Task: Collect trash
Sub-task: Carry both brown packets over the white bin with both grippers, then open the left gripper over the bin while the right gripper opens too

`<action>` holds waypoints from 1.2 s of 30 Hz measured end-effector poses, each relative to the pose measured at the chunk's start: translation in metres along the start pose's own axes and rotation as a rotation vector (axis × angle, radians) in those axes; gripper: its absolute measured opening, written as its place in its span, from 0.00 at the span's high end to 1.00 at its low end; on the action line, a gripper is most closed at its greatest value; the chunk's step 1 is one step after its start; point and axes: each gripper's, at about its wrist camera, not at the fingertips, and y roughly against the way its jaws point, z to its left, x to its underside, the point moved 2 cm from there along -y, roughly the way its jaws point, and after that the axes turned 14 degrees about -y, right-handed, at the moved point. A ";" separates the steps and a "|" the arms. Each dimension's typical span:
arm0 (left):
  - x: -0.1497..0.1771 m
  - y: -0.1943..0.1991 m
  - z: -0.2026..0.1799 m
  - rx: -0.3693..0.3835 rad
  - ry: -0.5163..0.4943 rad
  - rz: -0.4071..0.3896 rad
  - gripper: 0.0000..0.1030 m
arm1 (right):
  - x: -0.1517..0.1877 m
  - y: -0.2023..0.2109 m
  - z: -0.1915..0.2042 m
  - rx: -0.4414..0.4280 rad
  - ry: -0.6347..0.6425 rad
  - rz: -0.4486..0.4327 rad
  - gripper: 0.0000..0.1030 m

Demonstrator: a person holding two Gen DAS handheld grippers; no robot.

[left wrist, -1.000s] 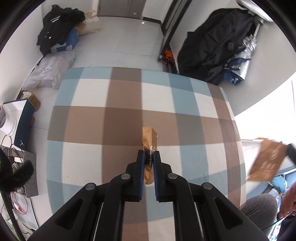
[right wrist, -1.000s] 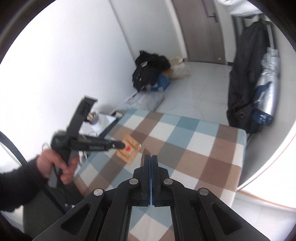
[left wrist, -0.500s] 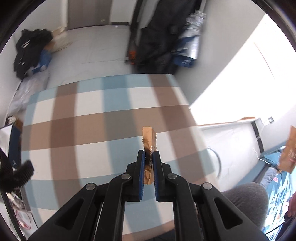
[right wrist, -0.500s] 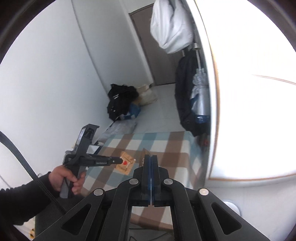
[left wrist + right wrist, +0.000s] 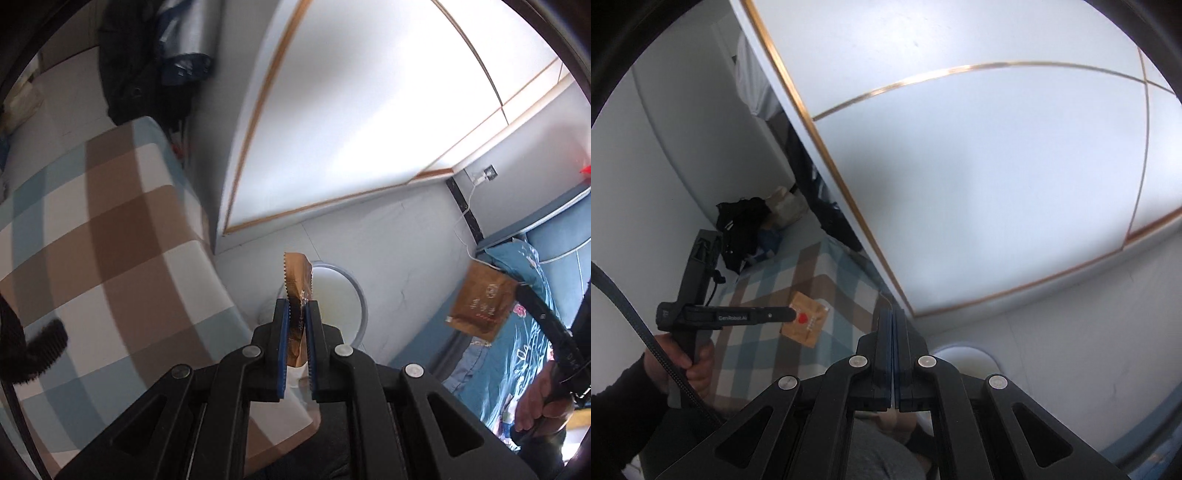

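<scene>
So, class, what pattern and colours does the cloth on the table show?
The tablecloth is checked in brown, light blue and white, clearest in the left wrist view.

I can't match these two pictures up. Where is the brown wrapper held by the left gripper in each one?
Left wrist view: the brown wrapper is at the centre, edge-on, pinched by the left gripper; a second wrapper hangs at far right.
Right wrist view: it is left of centre, flat side showing a red dot, at the left gripper's tip.
Shared landmark: the checked cloth, on the left in both views.
</scene>
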 end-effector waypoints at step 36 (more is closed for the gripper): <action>-0.019 -0.166 -0.058 0.085 -0.140 0.493 0.68 | 0.084 -0.126 -0.151 0.173 -0.359 0.287 0.56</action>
